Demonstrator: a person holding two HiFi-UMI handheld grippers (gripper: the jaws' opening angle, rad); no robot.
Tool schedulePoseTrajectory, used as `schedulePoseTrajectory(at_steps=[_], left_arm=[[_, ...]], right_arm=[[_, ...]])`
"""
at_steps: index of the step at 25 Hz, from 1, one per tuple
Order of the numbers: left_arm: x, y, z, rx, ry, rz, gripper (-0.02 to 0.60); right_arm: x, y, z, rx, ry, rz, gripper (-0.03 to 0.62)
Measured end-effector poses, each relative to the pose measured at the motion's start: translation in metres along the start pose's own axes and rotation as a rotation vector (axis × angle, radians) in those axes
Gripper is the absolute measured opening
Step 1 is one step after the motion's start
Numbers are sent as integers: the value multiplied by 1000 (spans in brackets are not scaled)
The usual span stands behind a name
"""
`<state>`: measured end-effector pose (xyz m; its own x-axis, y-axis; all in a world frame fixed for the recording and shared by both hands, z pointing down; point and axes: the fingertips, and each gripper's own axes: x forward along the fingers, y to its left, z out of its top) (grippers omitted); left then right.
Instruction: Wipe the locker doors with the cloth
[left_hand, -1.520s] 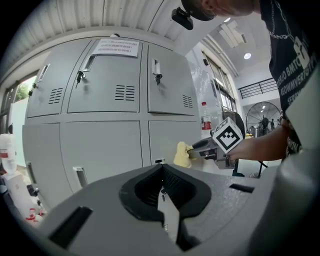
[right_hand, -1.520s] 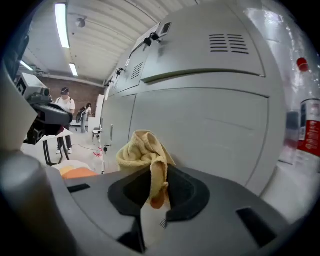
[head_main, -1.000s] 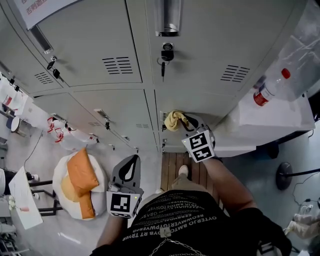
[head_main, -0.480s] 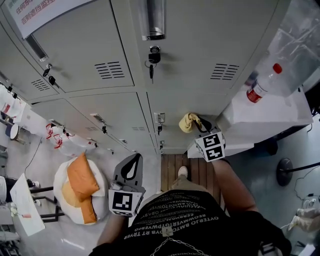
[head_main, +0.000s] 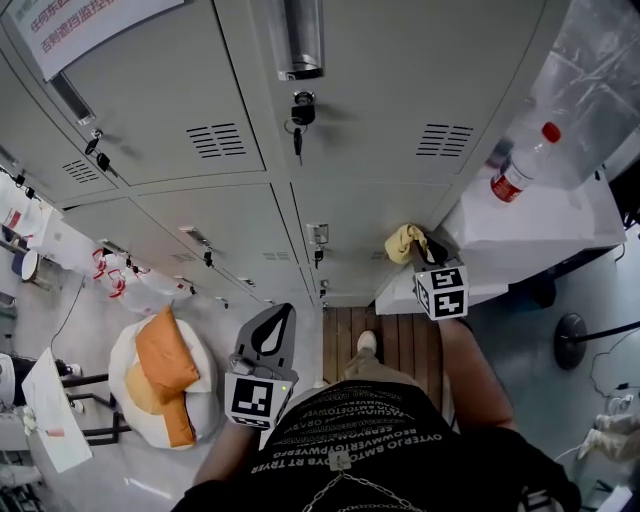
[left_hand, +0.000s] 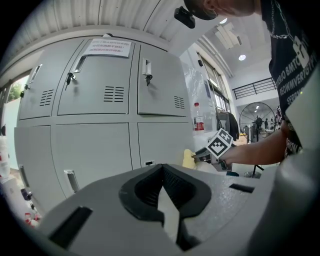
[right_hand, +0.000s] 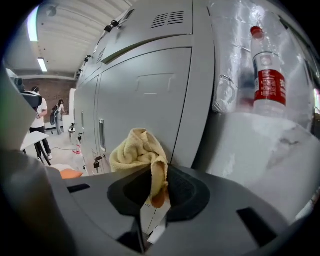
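Cloth: one, yellow towelling, bunched into a soft wad, at the right edge of the lower right door. It looks to be against the grey metal, though contact is hard to confirm from these angles.
Right gripper: jaws pinched on a fold of the cloth, the rest of the wad spilling forward past the tips towards the door.
Locker doors: six counted in the left gripper view, three over three, all closed. More may lie beyond the frame.
Step in hand: likely a wiping stroke across the lower right door, near the end of its travel.
Next move: probably a sweep back the other way, with the cloth pressed flat on the panel, then on to a neighbouring door.
Left gripper: jaws pressed together on nothing, held low and well away from the lockers.
Key: one, hanging from the lock of an upper door.
Bottle: one, clear plastic, red cap and label, on the white surface right of the lockers.
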<state>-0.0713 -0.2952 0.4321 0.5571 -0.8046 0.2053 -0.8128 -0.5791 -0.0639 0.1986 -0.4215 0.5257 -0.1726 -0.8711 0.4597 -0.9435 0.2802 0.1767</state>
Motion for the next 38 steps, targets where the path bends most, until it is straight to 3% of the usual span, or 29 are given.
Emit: schedulePoseTrajectory(at_steps=[5, 15, 23, 30, 38], left_arm=[[0, 1, 1, 2, 1, 8, 6], [-7, 19, -7, 1, 24, 77, 6], [-23, 37, -12, -4, 60, 165, 6], [-36, 49, -20, -19, 99, 226, 6], [-28, 39, -17, 6, 108, 194, 6]], right_arm=[[-2, 9, -4, -14, 1, 12, 67], [42, 129, -27, -146, 52, 276, 66], [86, 181, -53, -146, 116, 388, 66], [109, 192, -63, -111, 138, 394, 66], [111, 162, -70, -45, 128, 333, 66]])
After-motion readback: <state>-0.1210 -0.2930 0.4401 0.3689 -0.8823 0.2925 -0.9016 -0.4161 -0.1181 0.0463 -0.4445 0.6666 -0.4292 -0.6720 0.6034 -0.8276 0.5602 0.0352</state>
